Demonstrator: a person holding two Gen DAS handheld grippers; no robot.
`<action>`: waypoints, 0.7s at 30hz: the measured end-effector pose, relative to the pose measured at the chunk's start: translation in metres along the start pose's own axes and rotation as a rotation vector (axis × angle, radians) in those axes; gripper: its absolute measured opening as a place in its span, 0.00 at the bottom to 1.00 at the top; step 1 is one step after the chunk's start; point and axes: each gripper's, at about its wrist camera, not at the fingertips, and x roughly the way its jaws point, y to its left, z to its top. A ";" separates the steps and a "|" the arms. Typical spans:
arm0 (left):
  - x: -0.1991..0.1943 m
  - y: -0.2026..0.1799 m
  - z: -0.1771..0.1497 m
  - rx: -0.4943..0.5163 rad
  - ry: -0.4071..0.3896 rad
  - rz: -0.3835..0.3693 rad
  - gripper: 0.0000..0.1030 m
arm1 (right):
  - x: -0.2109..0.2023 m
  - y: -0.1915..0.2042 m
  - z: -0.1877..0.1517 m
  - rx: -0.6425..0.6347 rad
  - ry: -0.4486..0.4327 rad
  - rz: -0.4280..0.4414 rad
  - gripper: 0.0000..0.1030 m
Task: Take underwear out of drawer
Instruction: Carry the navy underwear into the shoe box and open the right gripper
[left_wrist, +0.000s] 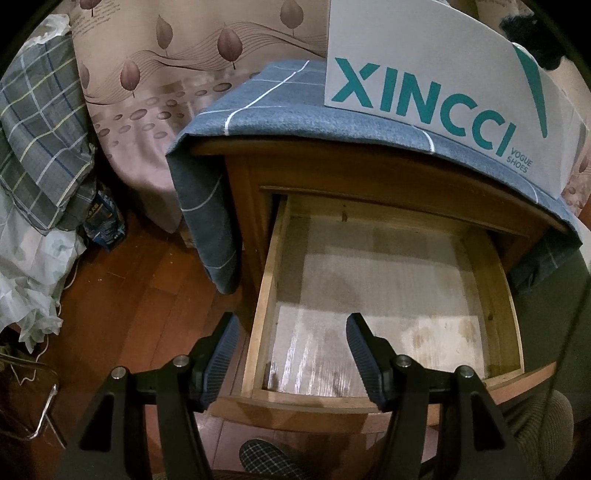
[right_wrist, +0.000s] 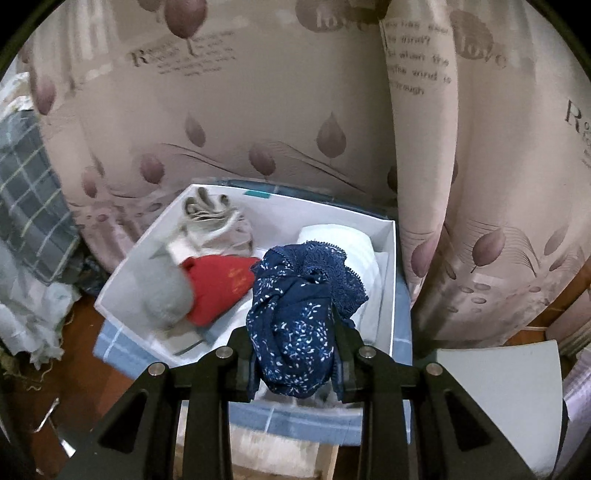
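In the left wrist view the wooden drawer (left_wrist: 502, 295) of the nightstand is pulled out and nothing lies on its pale bottom. My left gripper (left_wrist: 291, 339) is open and empty above the drawer's front left corner. In the right wrist view my right gripper (right_wrist: 295, 354) is shut on dark blue speckled underwear with a lace edge (right_wrist: 295, 314), held above the white shoe box (right_wrist: 388, 288). The box holds a red garment (right_wrist: 218, 284), a grey one (right_wrist: 162, 291), a beige one (right_wrist: 214, 229) and white cloth (right_wrist: 340, 240).
The white XINCCI shoe box (left_wrist: 424, 96) stands on a blue checked cloth (left_wrist: 266, 110) covering the nightstand top. A leaf-print curtain (right_wrist: 258, 110) hangs behind. Plaid fabric and plastic bags (left_wrist: 37, 184) pile at the left on the wooden floor (left_wrist: 129, 295). A box lid (right_wrist: 509, 398) lies at right.
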 end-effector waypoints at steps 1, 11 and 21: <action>0.000 0.000 0.000 0.000 0.000 0.000 0.60 | 0.010 -0.001 0.001 0.003 0.016 -0.006 0.27; 0.000 -0.002 0.001 -0.001 0.005 -0.016 0.60 | 0.074 -0.016 -0.022 0.040 0.111 -0.065 0.28; 0.001 -0.005 0.000 0.004 0.006 -0.014 0.60 | 0.061 -0.016 -0.021 0.056 0.059 -0.088 0.45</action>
